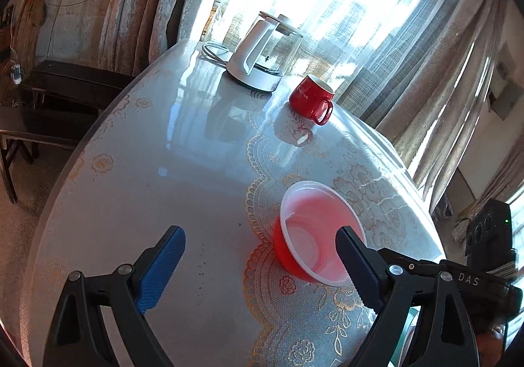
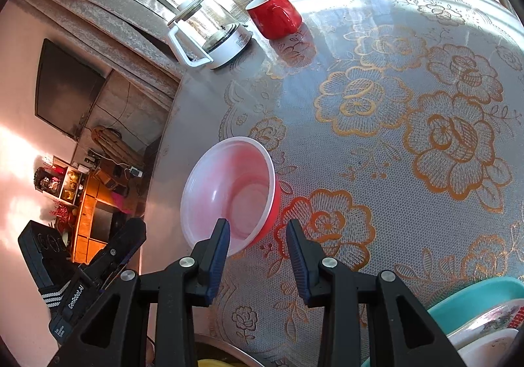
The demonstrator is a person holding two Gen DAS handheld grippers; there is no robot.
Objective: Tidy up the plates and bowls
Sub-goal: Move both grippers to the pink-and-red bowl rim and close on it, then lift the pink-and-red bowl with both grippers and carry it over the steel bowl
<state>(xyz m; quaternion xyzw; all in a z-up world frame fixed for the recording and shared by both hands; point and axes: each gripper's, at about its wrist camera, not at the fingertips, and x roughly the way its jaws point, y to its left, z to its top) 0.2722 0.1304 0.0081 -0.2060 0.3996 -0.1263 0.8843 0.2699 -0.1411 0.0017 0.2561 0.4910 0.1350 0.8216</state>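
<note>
Left wrist: hand-held gripper [image 1: 260, 264] spread beside bowl [image 1: 319, 236].

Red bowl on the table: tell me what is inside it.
The red bowl looks empty; its pale inner wall and base show in both views. The right gripper hides a small part near the rim, its left fingertip overlapping it.

"DAS", "GenRobot.AI" on right gripper [image 1: 468, 278], left gripper [image 2: 77, 296].
</note>
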